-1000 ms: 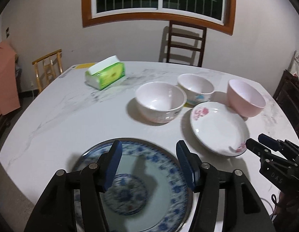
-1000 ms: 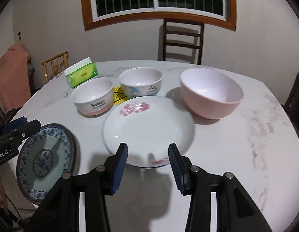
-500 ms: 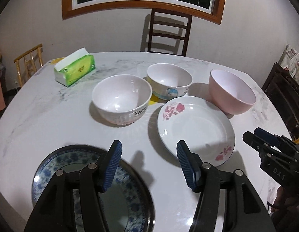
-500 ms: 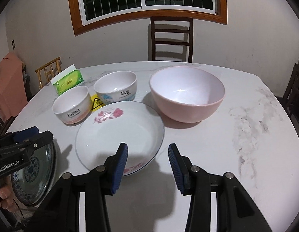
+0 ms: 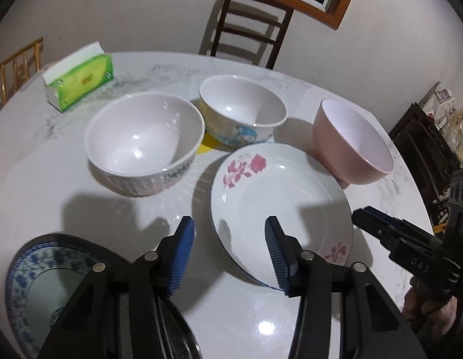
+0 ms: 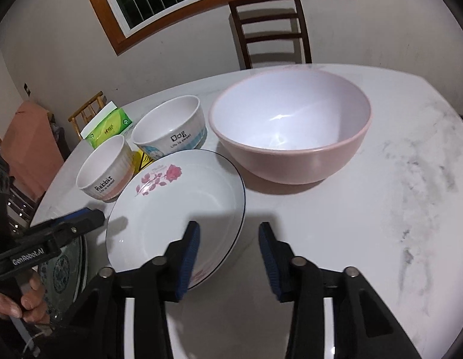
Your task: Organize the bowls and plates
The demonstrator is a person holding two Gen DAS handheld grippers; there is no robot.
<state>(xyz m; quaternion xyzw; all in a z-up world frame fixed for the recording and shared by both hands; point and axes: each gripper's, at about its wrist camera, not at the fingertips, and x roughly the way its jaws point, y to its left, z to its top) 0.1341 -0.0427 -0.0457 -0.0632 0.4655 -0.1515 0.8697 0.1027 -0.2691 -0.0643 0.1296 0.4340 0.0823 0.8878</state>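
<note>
Both hand-held grippers gape over glossy round rose plate (image 5: 279,206)

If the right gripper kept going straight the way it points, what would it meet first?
Probably the near rim of the floral plate: the open right gripper has its left finger over that edge already. Beyond it stands the pink bowl. Height above the plate is unclear.
</note>
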